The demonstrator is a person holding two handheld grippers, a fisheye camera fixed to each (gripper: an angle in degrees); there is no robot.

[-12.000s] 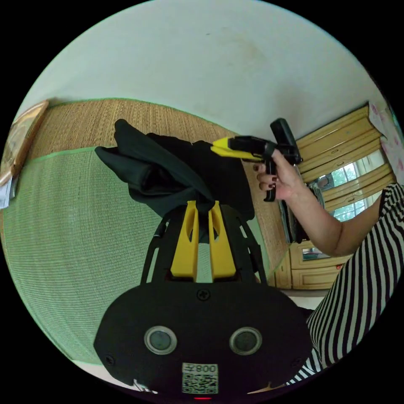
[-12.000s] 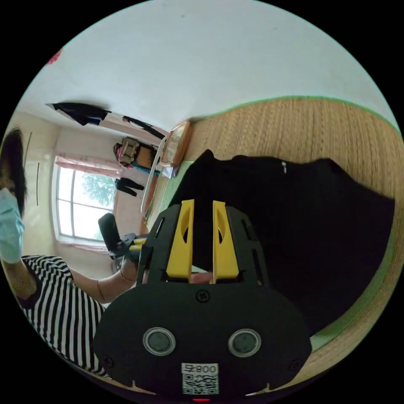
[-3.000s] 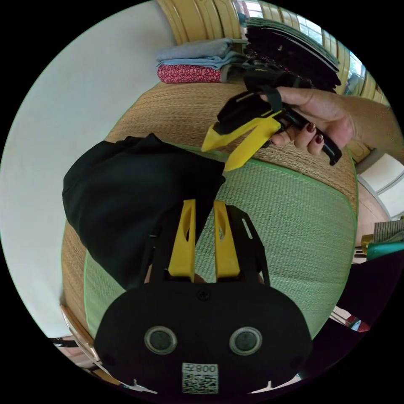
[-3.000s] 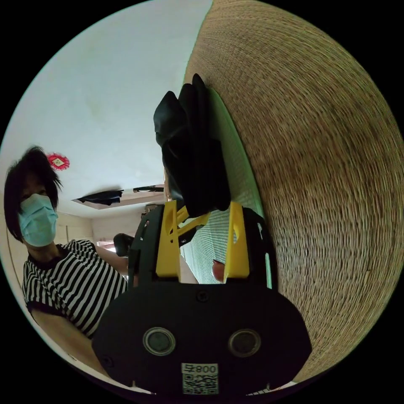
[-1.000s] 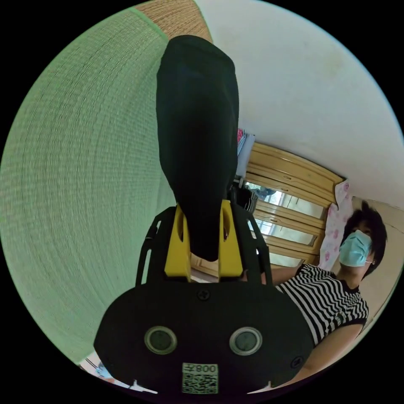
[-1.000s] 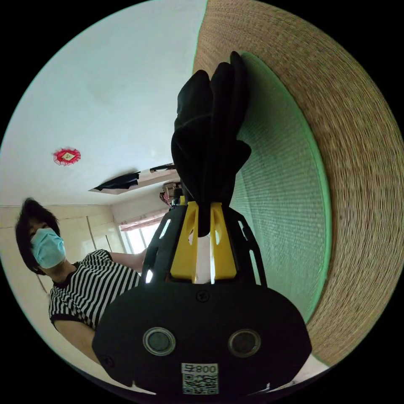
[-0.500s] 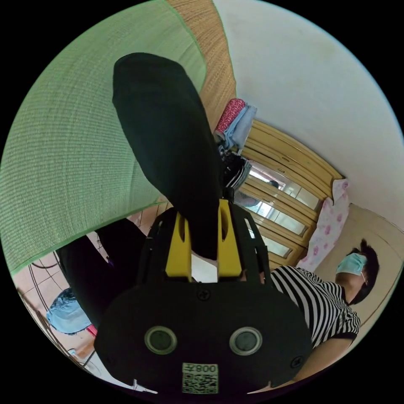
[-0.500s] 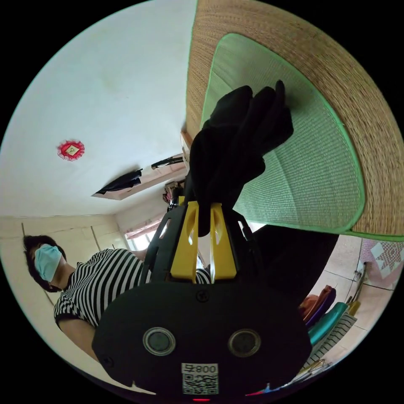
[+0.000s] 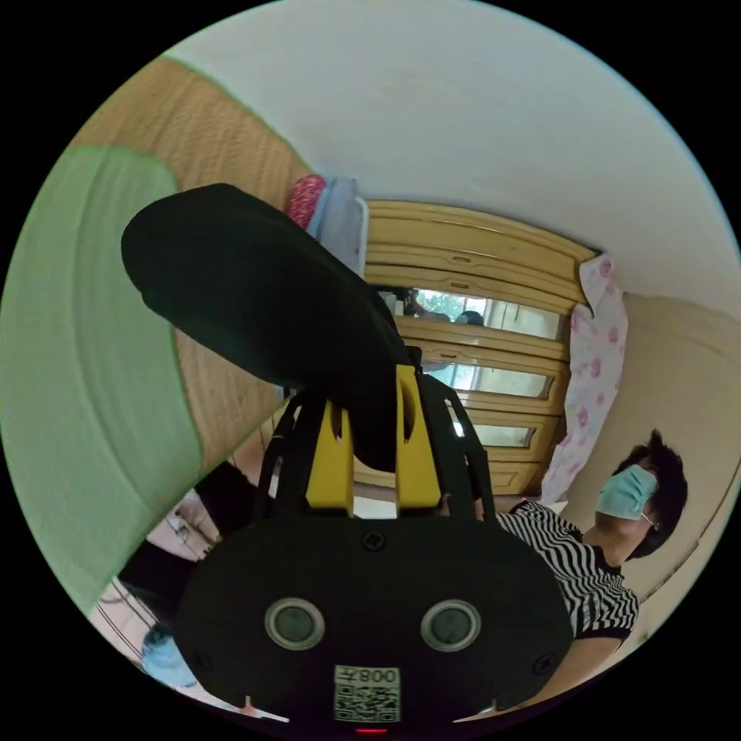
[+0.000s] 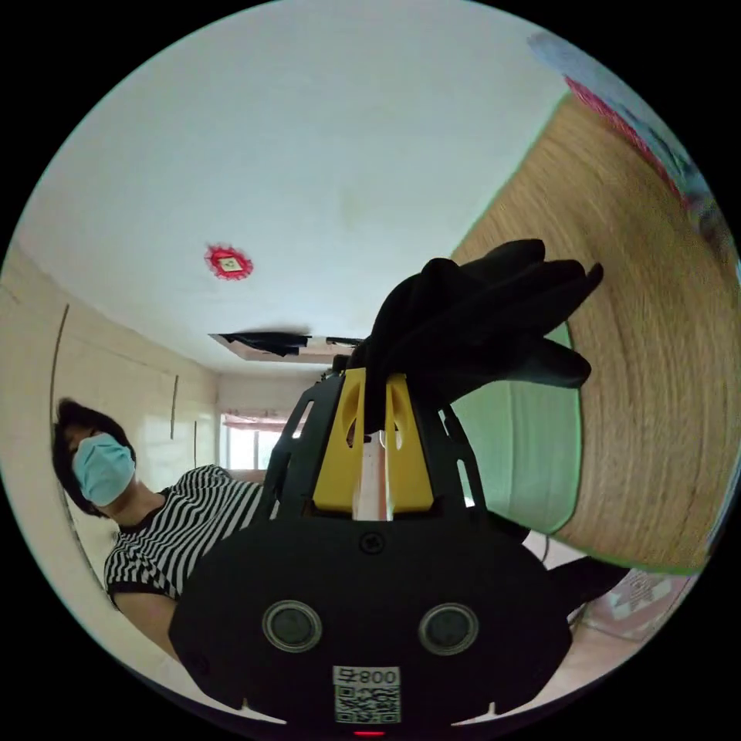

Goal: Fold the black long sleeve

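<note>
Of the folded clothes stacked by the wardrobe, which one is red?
The left one in the left gripper view, red and patterned; the pale blue fold lies against its right side.

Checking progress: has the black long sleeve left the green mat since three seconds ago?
Yes. The black long sleeve is lifted off the green mat, clamped in both hand-held grippers.
</note>
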